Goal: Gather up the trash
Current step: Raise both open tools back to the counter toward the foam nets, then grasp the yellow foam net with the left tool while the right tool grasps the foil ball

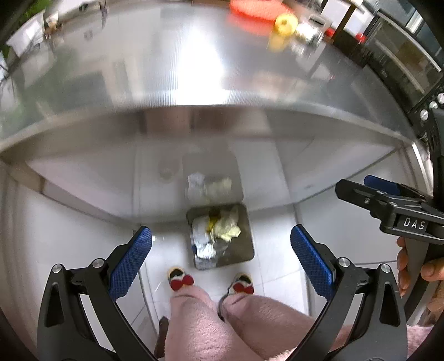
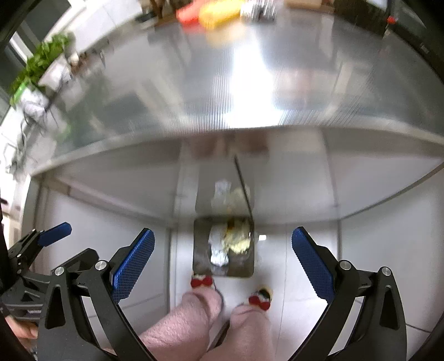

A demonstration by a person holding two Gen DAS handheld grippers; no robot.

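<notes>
Steel fills the upper half of both wrist views: a broad, shiny tabletop (image 1: 194, 69) seen from its near edge, with blurred red and yellow objects (image 1: 283, 23) far back on it. Below the edge lies a white tiled floor (image 1: 277, 263), and on it stands a small square metal bin (image 1: 244, 250), open at the top, directly ahead of the person's slippered feet (image 1: 180, 279).

Inside the bin sits the trash (image 1: 216, 233): crumpled silvery foil or plastic toward the left, pale yellow wrappers toward the right. Its mirror image shows in the steel panel under the tabletop.

Both tools hang above the floor with the bin centred between their fingers. The left claw (image 1: 222, 261) has its blue pads wide apart and holds nothing. The right claw (image 2: 223, 261) is likewise spread and empty.

Each claw points down and forward at the bin, which lies below and slightly ahead of both, about equally near to each. I see no loose trash on the floor or the near tabletop, so collecting looks largely done; any further piece would have to be found on the blurred far side of the tabletop.
</notes>
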